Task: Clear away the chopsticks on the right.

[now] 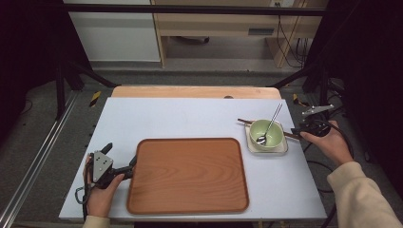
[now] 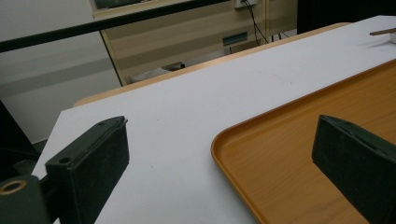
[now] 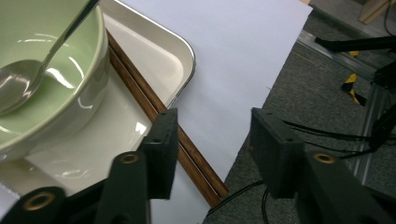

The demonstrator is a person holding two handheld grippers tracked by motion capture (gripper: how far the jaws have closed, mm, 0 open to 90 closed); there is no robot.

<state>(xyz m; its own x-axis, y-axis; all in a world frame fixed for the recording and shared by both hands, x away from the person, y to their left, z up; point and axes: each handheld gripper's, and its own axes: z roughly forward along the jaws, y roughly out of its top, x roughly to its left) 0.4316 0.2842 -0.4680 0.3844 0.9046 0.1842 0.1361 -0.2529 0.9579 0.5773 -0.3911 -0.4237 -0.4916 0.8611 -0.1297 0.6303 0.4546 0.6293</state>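
A brown wooden tray (image 1: 187,175) lies on the white table top (image 1: 190,118). My left gripper (image 1: 129,167) sits at the tray's left edge; in the left gripper view my left gripper (image 2: 222,126) is open, its jaws straddling the tray (image 2: 303,130) corner without touching it. At the right, a green bowl (image 1: 266,133) with a metal spoon (image 1: 271,122) stands on a white square dish (image 1: 283,148), with dark chopsticks (image 1: 244,122) across the dish behind the bowl. My right gripper (image 1: 297,130) hovers at the chopsticks' right end. My right gripper (image 3: 215,126) is open, and the chopsticks (image 3: 140,93) run past its left jaw.
The table's right edge (image 3: 261,98) is just beside my right gripper, with grey floor and cables below. A wooden strip (image 1: 195,91) borders the far side of the table. Dark frame bars stand at both sides.
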